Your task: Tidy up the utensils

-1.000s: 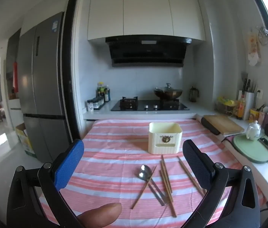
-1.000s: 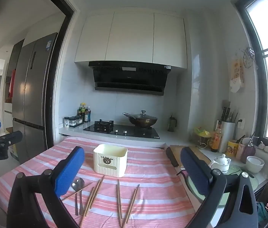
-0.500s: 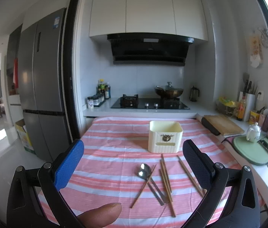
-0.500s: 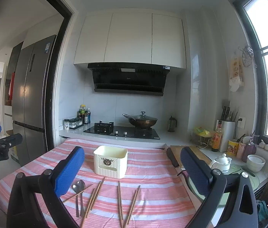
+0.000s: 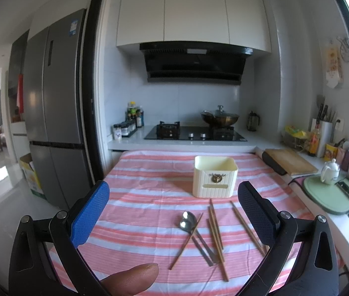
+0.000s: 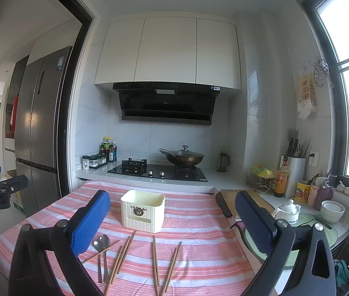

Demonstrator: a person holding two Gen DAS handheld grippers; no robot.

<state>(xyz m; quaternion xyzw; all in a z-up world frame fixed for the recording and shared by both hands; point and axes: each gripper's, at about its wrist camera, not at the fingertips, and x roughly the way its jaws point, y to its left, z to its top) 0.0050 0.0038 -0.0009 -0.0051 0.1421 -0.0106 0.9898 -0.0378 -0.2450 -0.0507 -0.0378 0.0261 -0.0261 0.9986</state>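
Wooden chopsticks [image 5: 215, 231], spoon [image 5: 188, 219] on cloth; both hand-held grippers [image 5: 173, 212] [image 6: 172, 218] wide apart, empty.

1. Your cream ribbed holder box [image 5: 215, 176]: upright, open-topped, with a small metal ornament on its front, standing mid-table on the striped cloth.
2. Your metal spoons [image 5: 188, 220]: lying flat just before the box, bowls toward it; one chopstick crosses them.
3. Your wooden chopsticks [image 6: 155, 255]: loose, flat, scattered beside the spoons.
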